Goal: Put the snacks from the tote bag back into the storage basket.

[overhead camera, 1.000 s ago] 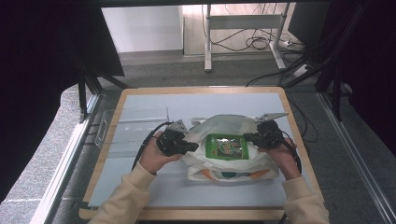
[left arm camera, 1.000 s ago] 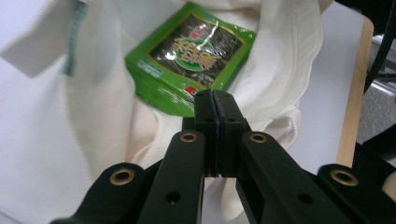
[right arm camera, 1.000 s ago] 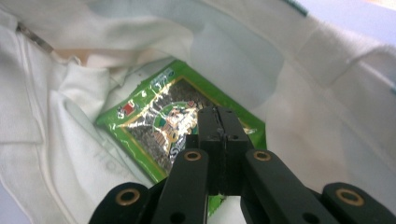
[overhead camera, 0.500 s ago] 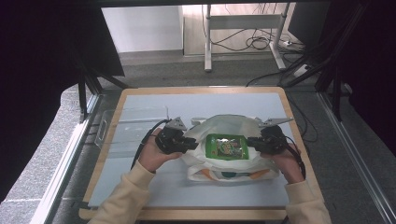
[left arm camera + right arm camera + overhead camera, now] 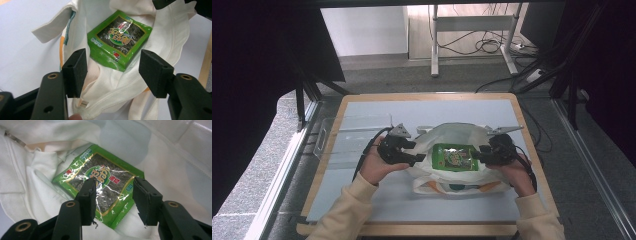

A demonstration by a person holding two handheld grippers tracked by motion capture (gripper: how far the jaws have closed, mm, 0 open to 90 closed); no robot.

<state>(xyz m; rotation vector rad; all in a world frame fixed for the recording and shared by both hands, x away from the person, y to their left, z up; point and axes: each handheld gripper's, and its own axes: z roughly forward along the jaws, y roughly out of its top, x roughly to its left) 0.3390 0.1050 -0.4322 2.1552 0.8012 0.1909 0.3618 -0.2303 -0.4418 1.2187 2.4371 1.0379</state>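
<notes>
While the big wooden table (image 5: 332, 150) with its pale blue mat (image 5: 377, 205) carries everything, the white cloth bag (image 5: 452, 135) lies a bit right of the middle, nearer the front edge than the back, its mouth spread wide. Inside it, flat on the bottom, lies the green seaweed packet (image 5: 455, 158), its long side running left to right between the two tools. The left gripper (image 5: 419, 153) sits at the left rim of the bag and the right gripper (image 5: 476, 155) at the right rim. Both have just been opening; the jaws stand apart and pinch nothing, though bag cloth lies between the left ones. The right gripper looks nearer the packet, which lies just under its tips. Bare mat lies all round the bag, most of it on the left.
</notes>
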